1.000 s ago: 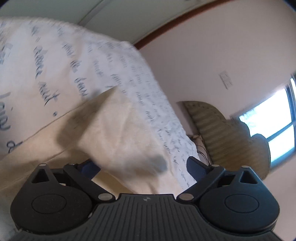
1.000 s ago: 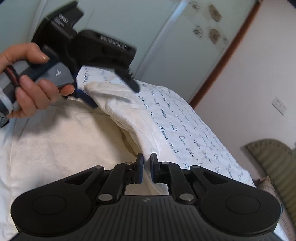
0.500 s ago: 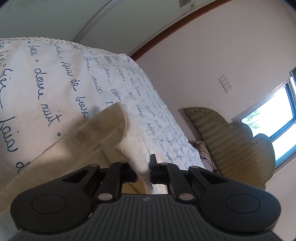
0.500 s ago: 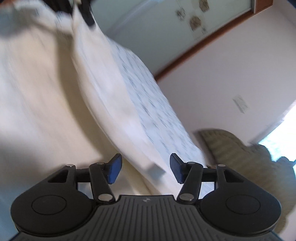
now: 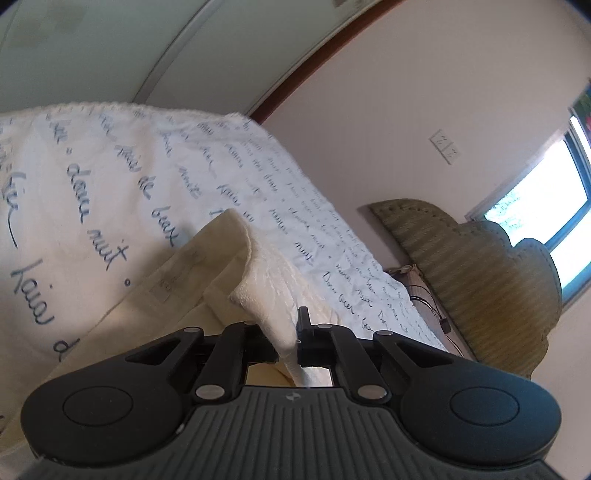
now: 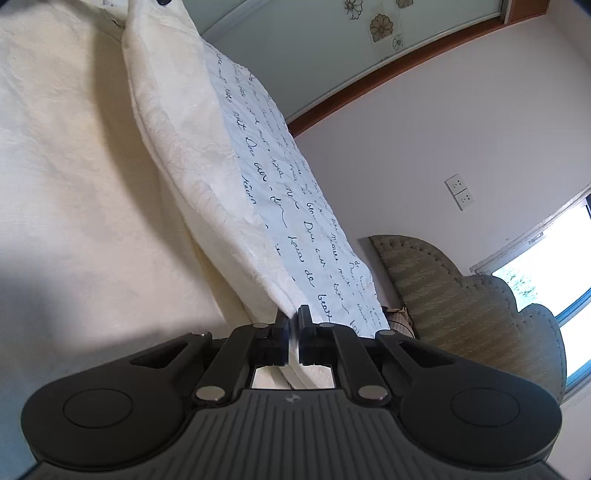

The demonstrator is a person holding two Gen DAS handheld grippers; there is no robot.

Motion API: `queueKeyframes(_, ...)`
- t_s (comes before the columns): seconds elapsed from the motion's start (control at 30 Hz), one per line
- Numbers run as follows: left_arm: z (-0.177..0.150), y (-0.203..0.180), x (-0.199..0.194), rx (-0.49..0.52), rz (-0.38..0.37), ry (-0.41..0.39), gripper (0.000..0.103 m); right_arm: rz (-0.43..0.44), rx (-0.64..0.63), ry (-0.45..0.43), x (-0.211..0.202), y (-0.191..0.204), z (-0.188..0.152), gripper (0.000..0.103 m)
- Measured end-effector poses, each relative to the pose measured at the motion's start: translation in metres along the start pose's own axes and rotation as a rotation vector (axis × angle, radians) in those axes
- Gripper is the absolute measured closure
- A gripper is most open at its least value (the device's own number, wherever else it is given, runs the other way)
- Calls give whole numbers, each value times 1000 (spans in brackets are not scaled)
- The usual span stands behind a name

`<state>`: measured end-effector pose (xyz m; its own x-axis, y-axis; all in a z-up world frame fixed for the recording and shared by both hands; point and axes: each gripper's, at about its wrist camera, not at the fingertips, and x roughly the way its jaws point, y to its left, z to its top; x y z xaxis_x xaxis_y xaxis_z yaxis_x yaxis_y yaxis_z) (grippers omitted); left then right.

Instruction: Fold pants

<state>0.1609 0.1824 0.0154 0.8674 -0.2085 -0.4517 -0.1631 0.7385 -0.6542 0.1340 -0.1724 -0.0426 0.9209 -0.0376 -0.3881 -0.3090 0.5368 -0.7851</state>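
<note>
The cream pants (image 5: 221,266) lie on a bed covered by a white sheet with blue handwriting (image 5: 110,177). In the left wrist view, my left gripper (image 5: 288,343) is shut on a raised corner of the cream fabric, which stands up in a fold just ahead of the jaws. In the right wrist view, my right gripper (image 6: 292,339) is shut on the near end of a long folded edge of the pants (image 6: 192,155). That edge runs away to the upper left, where a dark tip of the left gripper (image 6: 162,2) shows at the frame's top.
The printed sheet (image 6: 295,206) runs along the bed's right side. A green padded headboard (image 6: 461,295) stands against a pink wall with a socket plate (image 6: 460,192). A bright window (image 5: 546,206) is at the far right. A cable lies beside the bed (image 5: 432,306).
My left gripper went from open to shut on the pants corner. My right gripper opened, dropped lower along the folded edge, and shut on its near end.
</note>
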Motion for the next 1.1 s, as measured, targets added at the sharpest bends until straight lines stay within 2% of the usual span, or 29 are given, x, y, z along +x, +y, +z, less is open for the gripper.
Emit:
queueKeyframes(0.2,-4,1,-35,74,-29,14,95,5,-42,-19,-61,7,0,99)
queueKeyframes(0.33,-12,8,-60,127,-40,40,95,47,-70,-24,-100,25,0,99)
queueKeyframes(0.47,-22,17,-80,166,-41,67,95,90,-65,-13,-122,43,-5,99)
queueKeyframes(0.63,-38,24,-88,221,-3,99,95,130,-40,10,-135,62,-12,99)
queueKeyframes(0.77,-44,39,-89,210,35,117,95,158,-38,9,-146,73,-11,99)
queueKeyframes(0.87,-46,44,-88,213,47,112,94,172,-33,8,-147,75,-9,99)
queueKeyframes(0.97,-50,46,-78,246,102,105,94,183,-33,5,-144,80,-7,99)
queueKeyframes(1.1,-55,43,-78,281,119,72,94,175,-12,-7,-148,84,-5,99)
